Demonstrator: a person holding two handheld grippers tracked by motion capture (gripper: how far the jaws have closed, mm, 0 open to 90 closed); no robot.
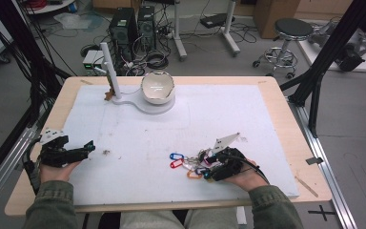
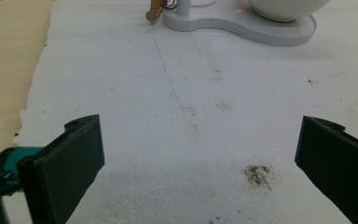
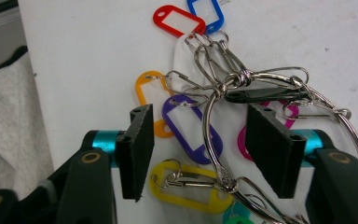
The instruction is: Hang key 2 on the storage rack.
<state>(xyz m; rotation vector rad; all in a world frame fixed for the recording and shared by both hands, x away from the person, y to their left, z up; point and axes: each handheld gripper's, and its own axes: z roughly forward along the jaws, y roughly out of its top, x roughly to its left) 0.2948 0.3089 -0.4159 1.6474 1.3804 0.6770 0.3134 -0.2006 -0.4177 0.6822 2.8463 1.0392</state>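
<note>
At the left of the worktop point(image 1: 276, 102), the left tool point(image 1: 89, 147) is held low over the white foam mat point(image 1: 138, 138), its jaws spread wide with nothing between them; a dark speck of dirt point(image 2: 259, 173) lies on the mat just ahead of it. Farther back, a white bowl point(image 1: 157, 87) is seen seated on a white stand point(image 1: 145, 102) with an upright post point(image 1: 108, 67), well apart from both tools.

At the right, the right tool point(image 3: 196, 144) is released, its jaws parted on either side of a large metal ring point(image 3: 279, 88) from which a bunch of coloured key tags hangs: red point(image 3: 177, 21), blue point(image 3: 208, 13), orange point(image 3: 145, 93), purple point(image 3: 193, 128), yellow point(image 3: 191, 191). The bunch lies on the mat near the front edge.

A closing grip is judged likely to catch only a thin wire loop or one slick tag, so the bunch could slip, swing or snag when lifted. A tangled clip could drag neighbouring tags across the mat.

No brand or writing can be read; the tag windows appear blank.
</note>
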